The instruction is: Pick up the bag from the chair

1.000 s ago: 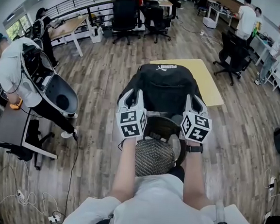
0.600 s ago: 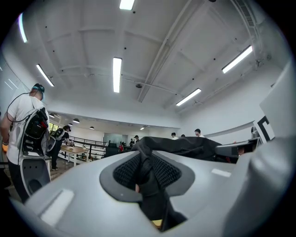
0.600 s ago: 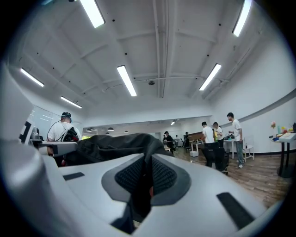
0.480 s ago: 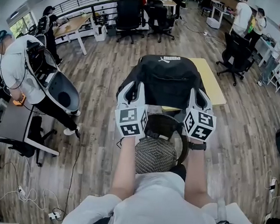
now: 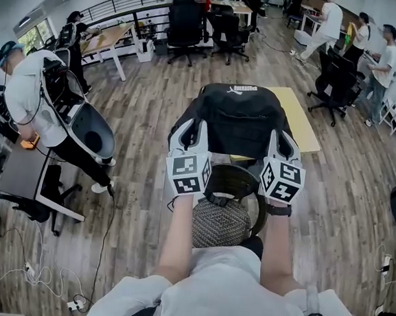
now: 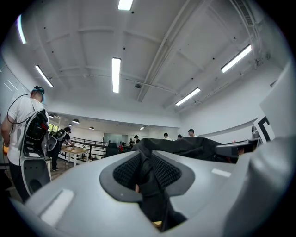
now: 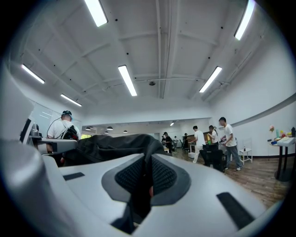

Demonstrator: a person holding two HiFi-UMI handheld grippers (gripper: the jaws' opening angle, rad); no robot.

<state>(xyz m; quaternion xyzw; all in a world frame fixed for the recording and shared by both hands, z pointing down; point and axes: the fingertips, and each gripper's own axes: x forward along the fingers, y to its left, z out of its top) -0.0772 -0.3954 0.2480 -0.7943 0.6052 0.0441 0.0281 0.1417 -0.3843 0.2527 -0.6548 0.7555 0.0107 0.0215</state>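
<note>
We have the bag (image 5: 234, 119) between 2 grippers: left gripper (image 5: 188, 131) at its left edge, right gripper (image 5: 281, 139) at its right edge, bag fabric in each one's jaws. Chair (image 5: 218, 221) sits below and nearer us than the bag. Table (image 5: 299, 118) lies behind the bag, partly covered by it. 1 person (image 5: 24, 97) stands far left, 3 people (image 5: 372, 55) far right, 2 office chairs (image 5: 185, 25) at the back.

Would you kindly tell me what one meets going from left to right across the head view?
Person in white → left gripper → bag → right gripper → office chair
</note>
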